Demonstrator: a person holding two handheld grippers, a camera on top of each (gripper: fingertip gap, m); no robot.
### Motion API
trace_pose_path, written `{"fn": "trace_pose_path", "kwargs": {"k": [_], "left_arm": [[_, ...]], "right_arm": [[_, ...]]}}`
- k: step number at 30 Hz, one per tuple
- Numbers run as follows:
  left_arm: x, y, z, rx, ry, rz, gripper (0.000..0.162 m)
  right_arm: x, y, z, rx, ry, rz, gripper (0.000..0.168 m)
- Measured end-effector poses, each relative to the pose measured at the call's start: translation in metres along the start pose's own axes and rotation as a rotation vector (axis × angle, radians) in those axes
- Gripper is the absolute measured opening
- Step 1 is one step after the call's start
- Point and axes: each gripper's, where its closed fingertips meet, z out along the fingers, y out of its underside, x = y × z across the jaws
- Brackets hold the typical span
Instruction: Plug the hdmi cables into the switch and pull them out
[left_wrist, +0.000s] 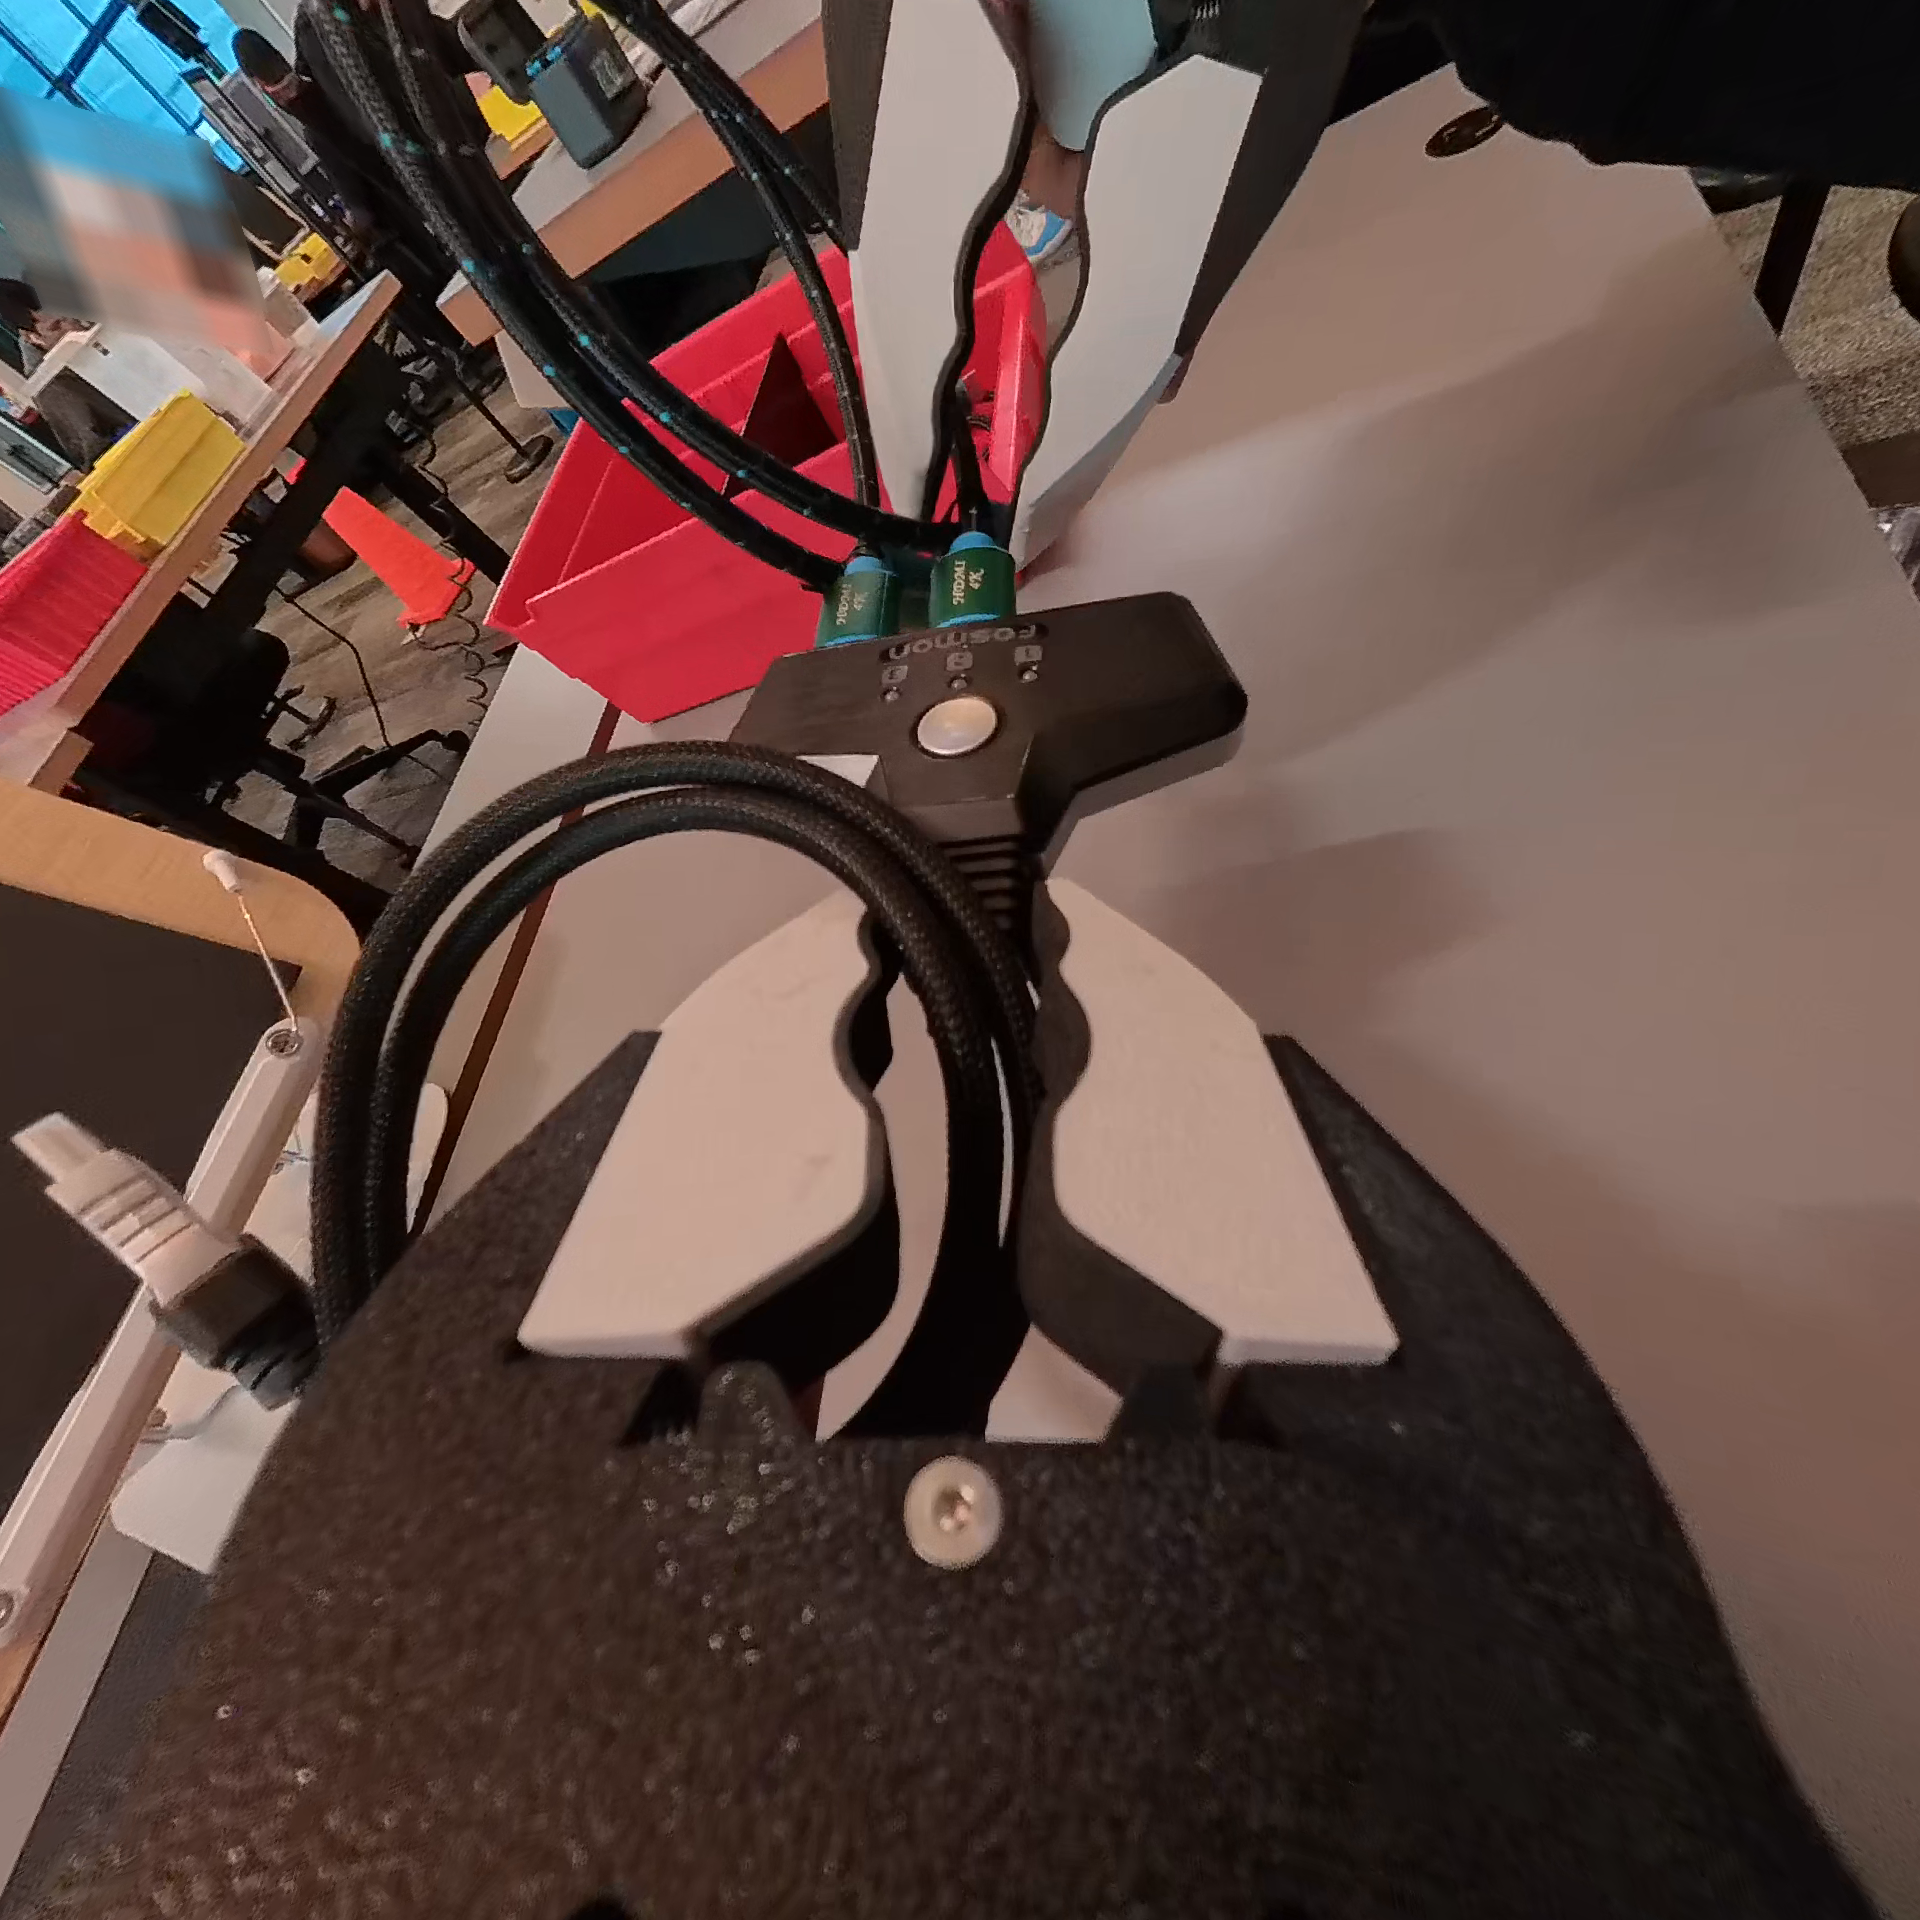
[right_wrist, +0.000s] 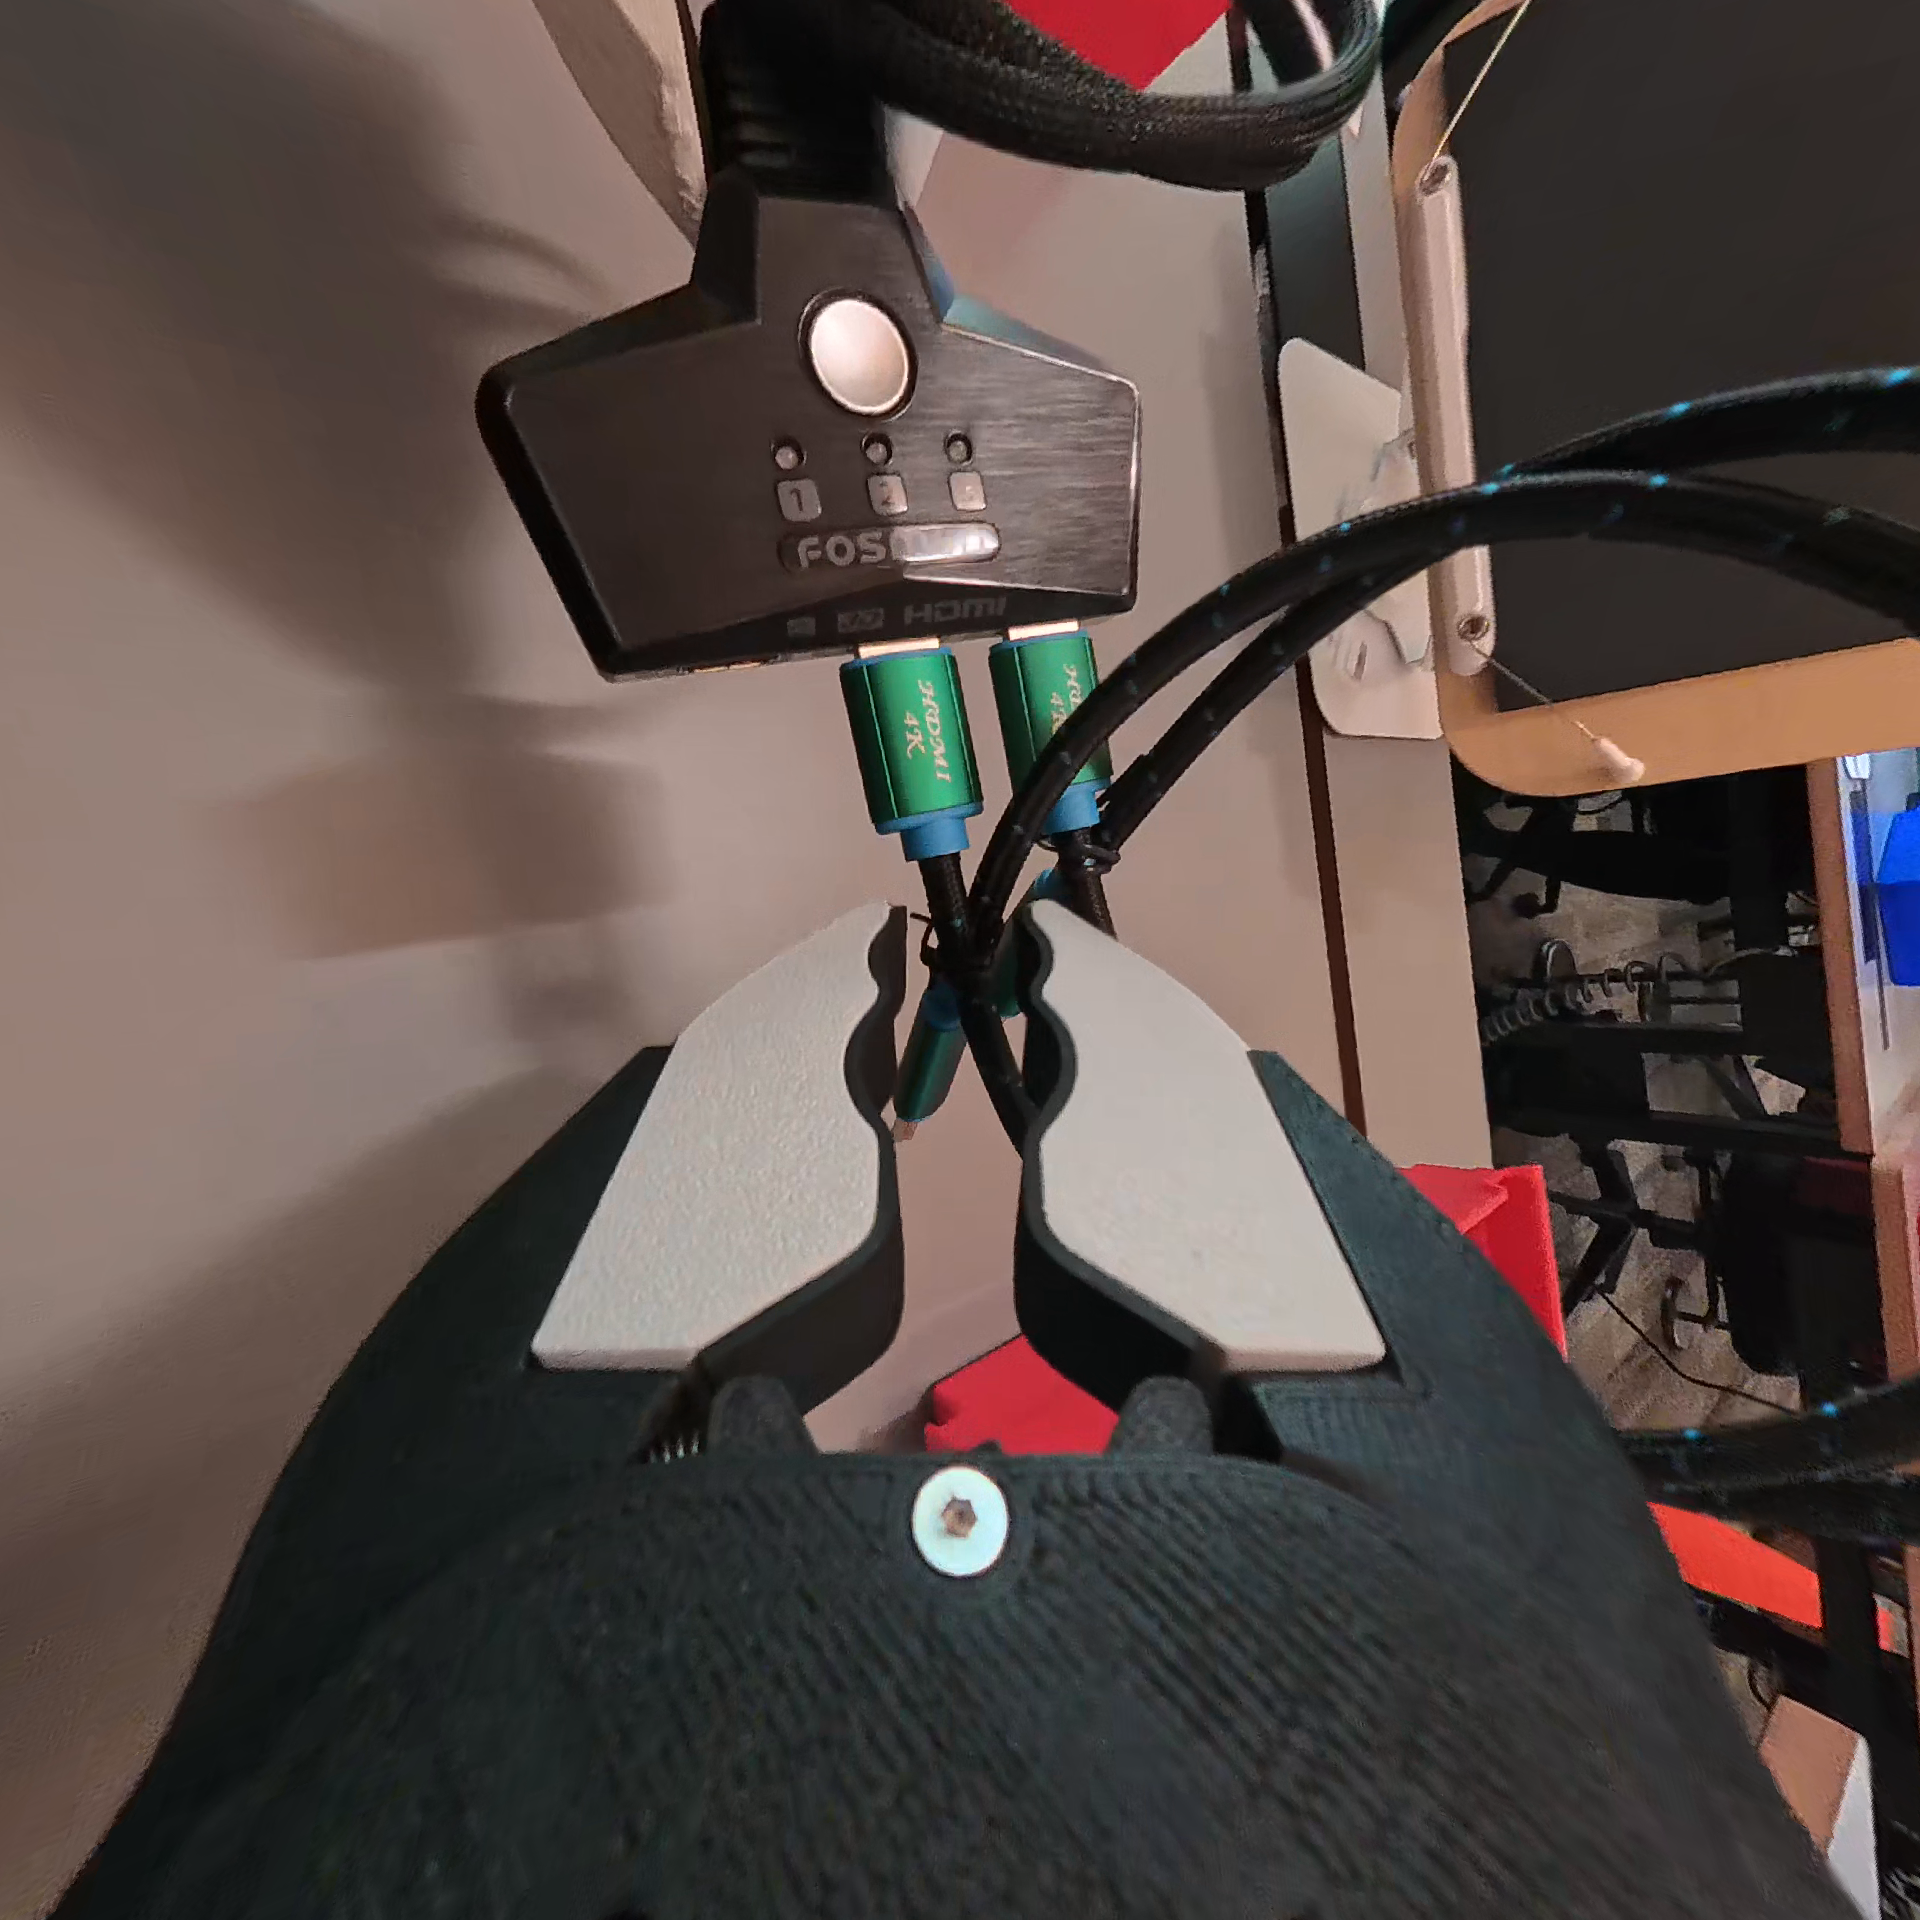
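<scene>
Black textured plastic fills the foreground of the left wrist view, carrying the left gripper (left_wrist: 951, 940), whose 2 pale fingers (left_wrist: 1143, 1049) are closed to a narrow gap around the black braided pigtail cable (left_wrist: 623, 810) just behind the ribbed strain relief of the black T-shaped HDMI switch (left_wrist: 997, 686). That cable loops out to the left and back under the gripper. The switch sits just above or on the pale grey tabletop (left_wrist: 1455, 727); contact cannot be judged. It has a round silver button (left_wrist: 953, 725) on top and 3 small indicator dots beside it.

On the far side of the switch, 2 green metal HDMI plugs with blue collars (right_wrist: 909, 743) are seated side by side in its ports, with the 3rd port at the other end unoccupied. Their black braided cables flecked with blue (right_wrist: 1351, 540) arc up and away.

From the right wrist view, the right gripper (right_wrist: 961, 935) is nearly closed, its pale fingertips (right_wrist: 821, 977) pinching the crossing cables just behind the plugs. A 3rd green plug (right_wrist: 925, 1070) hangs loose between its fingers, pointing back toward the camera.

Beyond the table edge stands a red plastic bin (left_wrist: 665, 613).
</scene>
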Motion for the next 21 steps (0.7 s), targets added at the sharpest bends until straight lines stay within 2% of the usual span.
{"fn": "trace_pose_path", "kwargs": {"k": [2,8,15,21], "left_arm": [[0.001,0.0,0.0,-0.005,0.002,0.006,0.022],[-0.002,-0.002,-0.001,-0.02,-0.027,0.023,0.022],[-0.004,0.001,-0.002,-0.037,-0.031,0.021,0.023],[0.002,0.001,-0.003,-0.016,0.015,-0.009,0.023]], "right_arm": [[-0.001,0.001,0.002,0.0,-0.01,0.007,0.014],[0.004,0.0,0.006,0.027,0.006,0.075,0.013],[0.003,0.001,0.012,0.014,0.048,0.015,0.011],[-0.007,0.002,0.005,0.023,-0.011,-0.074,0.01]]}}
